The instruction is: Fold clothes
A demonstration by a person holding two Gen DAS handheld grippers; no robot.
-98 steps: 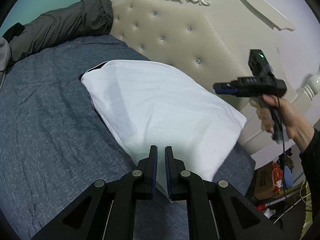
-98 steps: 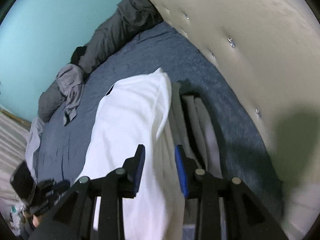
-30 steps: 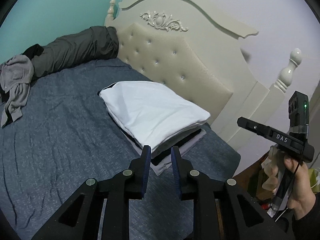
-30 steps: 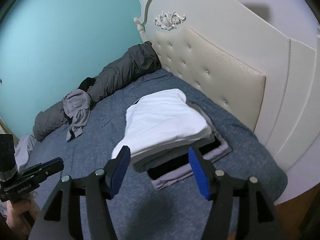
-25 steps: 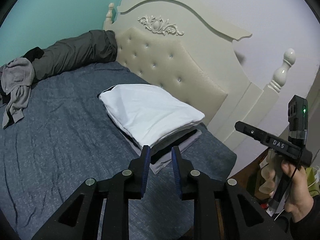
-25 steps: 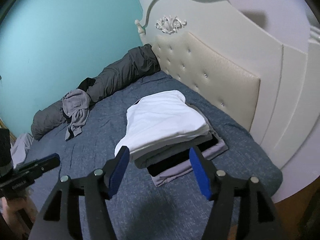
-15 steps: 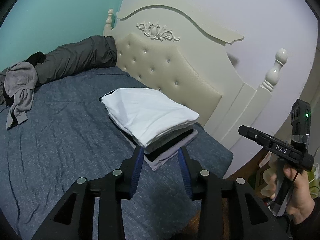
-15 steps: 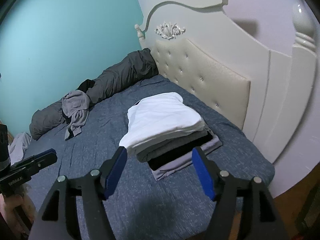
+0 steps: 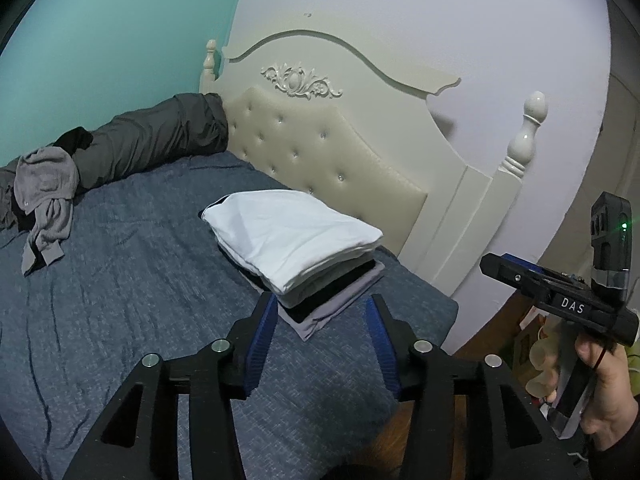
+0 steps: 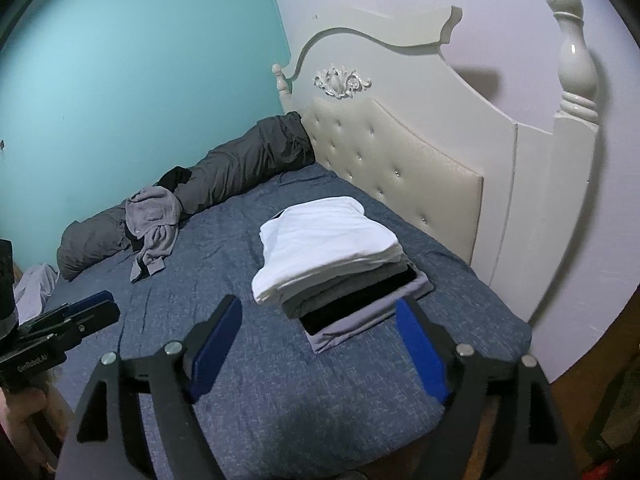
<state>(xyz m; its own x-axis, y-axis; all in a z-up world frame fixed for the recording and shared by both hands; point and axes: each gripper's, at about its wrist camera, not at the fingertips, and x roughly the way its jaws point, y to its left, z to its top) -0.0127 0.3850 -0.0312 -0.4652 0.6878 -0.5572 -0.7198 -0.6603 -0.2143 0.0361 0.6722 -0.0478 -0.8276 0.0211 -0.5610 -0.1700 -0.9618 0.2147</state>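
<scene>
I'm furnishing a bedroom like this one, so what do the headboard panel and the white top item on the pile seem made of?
The headboard panel looks like cream faux leather or vinyl: smooth sheen, button tufting with shiny studs. Its frame seems painted wood, glossy, with carved trim. The white folded garment looks like soft matte cotton knit, judging by its gentle creases.

You have one stack of folded clothes showing four layers, one crumpled grey garment, one dark rolled bundle, and two grippers, left gripper and right gripper.
</scene>
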